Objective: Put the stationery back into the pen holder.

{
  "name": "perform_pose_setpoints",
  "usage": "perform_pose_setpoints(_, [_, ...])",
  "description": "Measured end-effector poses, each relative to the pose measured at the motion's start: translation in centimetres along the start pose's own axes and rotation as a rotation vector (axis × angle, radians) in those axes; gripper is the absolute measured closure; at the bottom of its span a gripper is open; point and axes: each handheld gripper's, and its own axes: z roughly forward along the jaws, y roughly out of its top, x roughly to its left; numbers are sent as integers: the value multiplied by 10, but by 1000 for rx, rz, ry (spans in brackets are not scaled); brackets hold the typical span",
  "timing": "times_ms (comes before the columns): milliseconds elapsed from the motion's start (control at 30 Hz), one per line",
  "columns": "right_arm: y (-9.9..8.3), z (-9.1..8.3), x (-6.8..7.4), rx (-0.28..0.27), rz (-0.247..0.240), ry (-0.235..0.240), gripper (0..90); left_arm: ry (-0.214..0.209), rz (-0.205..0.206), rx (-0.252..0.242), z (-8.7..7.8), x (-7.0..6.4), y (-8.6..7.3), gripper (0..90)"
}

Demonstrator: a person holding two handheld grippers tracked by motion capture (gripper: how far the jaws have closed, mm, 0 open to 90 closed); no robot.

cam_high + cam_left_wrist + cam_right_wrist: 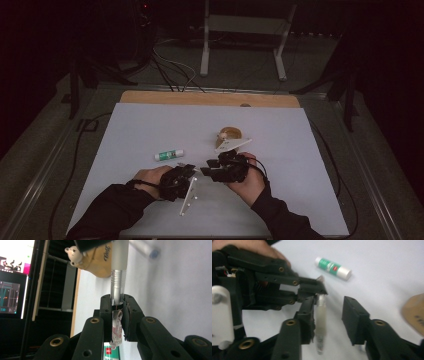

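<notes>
Left gripper (117,315) up close, jaws clamped tight on clear pen tube (117,290), tube sticking forward out of grip. Right gripper (329,322) facing it, jaws wide apart, frosted part of tube beside one jaw w/ gap to other, holding nothing. Both low-centre on white table (150,120), nearly touching. Glue stick (169,155) lying flat just beyond left hand. Tan case (230,133) farther back, past right gripper.

High view: overhead, facing forward and down on the table (150,125), at a distance. Left and right gripper views: close range, looking along each gripper's own jaws. All three share the glue stick (169,155) (333,268) (111,352).
</notes>
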Motion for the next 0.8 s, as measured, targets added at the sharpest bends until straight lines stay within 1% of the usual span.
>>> perform_pose_setpoints(67, [1, -6, -2, -22, -3, -1, 551, -6, -37, -16, -1, 3, -2, 807])
perform_pose_setpoints(100, [1, -9, -3, -34, -1, -10, 529, -15, -52, -25, -2, 6, -3, 807])
perform_pose_setpoints(133, [1, -12, -4, -48, -2, -18, 510, -8, -74, -34, -2, 7, -5, 807])
perform_pose_setpoints(167, [1, -14, -5, -60, -4, -19, 478, -8, -74, -34, -2, 7, -5, 806])
perform_pose_setpoints(200, [1, -16, -6, -68, -7, -31, 442, -32, -115, -55, -4, 11, -7, 806])
perform_pose_setpoints(233, [1, -18, -7, -78, -6, -39, 426, -44, -139, -65, -4, 13, -8, 806])
perform_pose_setpoints(300, [0, -20, -9, -91, 4, -41, 386, -65, -165, -77, -4, 15, -9, 806])
perform_pose_setpoints(333, [0, -21, -9, -97, 4, -48, 370, -71, -202, -103, -3, 14, -9, 806])
perform_pose_setpoints(367, [0, -22, -10, -105, 8, -48, 365, -82, -201, -107, -4, 15, -10, 807])
perform_pose_setpoints(400, [-1, -24, -12, -110, 17, -42, 359, -83, -212, -110, -3, 16, -11, 806])
perform_pose_setpoints(500, [-1, -29, -15, -139, 30, -42, 338, -85, -221, -109, -3, 18, -13, 806])
perform_pose_setpoints(600, [-2, -37, -20, -164, 36, -46, 315, -106, -258, -111, -4, 23, -18, 806])
perform_pose_setpoints(633, [-3, -39, -21, -168, 37, -50, 308, -112, -281, -117, -5, 24, -19, 807])
perform_pose_setpoints(667, [-4, -41, -22, -172, 37, -55, 300, -112, -281, -117, -5, 24, -19, 806])
perform_pose_setpoints(700, [-5, -42, -23, -172, 37, -55, 292, -122, -327, -128, -6, 29, -21, 806])
perform_pose_setpoints(767, [-7, -44, -25, -181, 44, -57, 274, -129, -369, -142, -7, 33, -22, 807])
perform_pose_setpoints(800, [-9, -45, -26, -184, 46, -55, 267, -129, -369, -142, -7, 33, -22, 806])
